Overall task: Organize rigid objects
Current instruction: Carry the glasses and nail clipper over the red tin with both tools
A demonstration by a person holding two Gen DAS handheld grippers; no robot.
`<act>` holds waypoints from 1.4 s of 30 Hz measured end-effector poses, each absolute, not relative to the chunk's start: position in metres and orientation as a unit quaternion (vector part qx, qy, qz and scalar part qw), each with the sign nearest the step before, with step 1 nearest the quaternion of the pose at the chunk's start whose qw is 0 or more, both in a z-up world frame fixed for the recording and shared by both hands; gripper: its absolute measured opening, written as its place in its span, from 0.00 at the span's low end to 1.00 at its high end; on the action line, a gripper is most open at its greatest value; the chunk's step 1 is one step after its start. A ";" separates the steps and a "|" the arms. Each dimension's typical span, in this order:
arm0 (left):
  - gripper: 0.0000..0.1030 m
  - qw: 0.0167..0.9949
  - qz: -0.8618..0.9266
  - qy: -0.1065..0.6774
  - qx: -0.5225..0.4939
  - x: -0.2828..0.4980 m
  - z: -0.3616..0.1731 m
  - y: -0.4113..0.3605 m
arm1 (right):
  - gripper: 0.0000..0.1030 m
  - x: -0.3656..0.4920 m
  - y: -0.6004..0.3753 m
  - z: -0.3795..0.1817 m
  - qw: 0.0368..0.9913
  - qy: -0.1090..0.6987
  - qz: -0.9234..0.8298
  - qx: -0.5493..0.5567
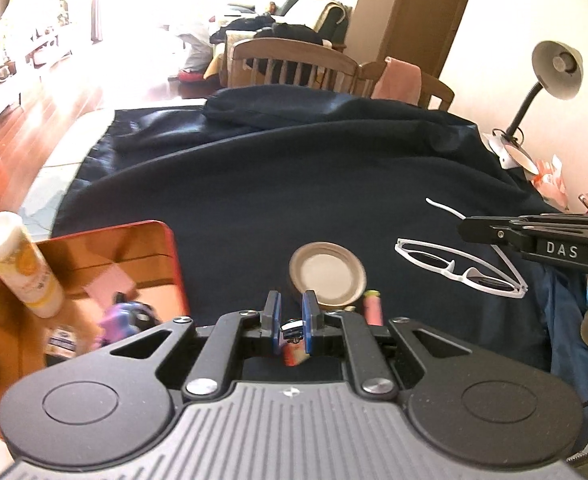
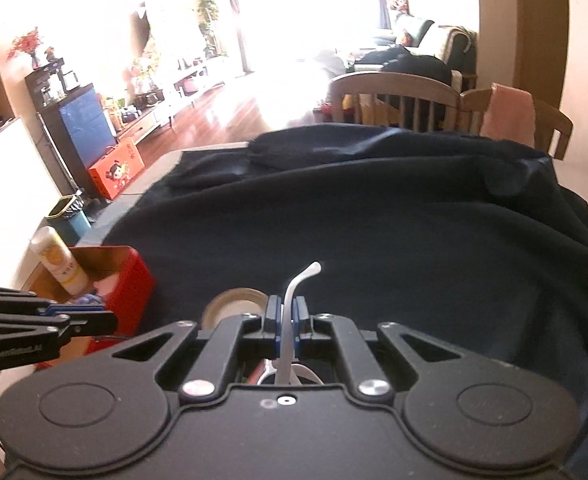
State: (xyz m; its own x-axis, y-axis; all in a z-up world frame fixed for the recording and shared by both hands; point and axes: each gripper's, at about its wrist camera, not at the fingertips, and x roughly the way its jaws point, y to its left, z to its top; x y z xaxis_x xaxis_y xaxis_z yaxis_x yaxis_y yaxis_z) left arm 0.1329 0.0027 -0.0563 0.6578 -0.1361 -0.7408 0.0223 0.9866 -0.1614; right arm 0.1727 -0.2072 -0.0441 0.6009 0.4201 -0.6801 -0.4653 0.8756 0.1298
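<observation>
A: What are the tongs doing?

B: The left gripper (image 1: 291, 312) is clenched on a small tube (image 1: 292, 340). The right gripper (image 2: 287, 316) is clamped on one arm of the white glasses (image 1: 460, 270), which look raised off the dark cloth (image 1: 294, 184).

A: How far along?

B: Partway, I'd judge. A round lid (image 1: 328, 274) and a pink tube (image 1: 373, 307) lie on the cloth, near the left gripper.

A: And the box?

B: The red box (image 1: 175, 256) to the left holds a tall cream bottle (image 1: 19, 264) leaning in it, a purple thing (image 1: 123, 316), something pink, and a small item too blurred to name.
</observation>
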 end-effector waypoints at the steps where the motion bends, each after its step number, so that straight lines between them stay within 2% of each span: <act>1: 0.10 0.909 -0.042 0.409 -0.070 0.131 -0.055 0.010 | 0.05 0.171 -0.200 -0.042 0.894 0.371 0.251 -0.030; 20: 0.10 0.911 0.009 0.405 -0.078 0.101 -0.050 0.116 | 0.05 0.145 -0.063 -0.034 0.874 0.342 0.340 -0.058; 42: 0.10 0.911 0.035 0.409 -0.042 0.121 -0.085 0.171 | 0.05 0.160 0.024 -0.081 0.862 0.348 0.339 -0.144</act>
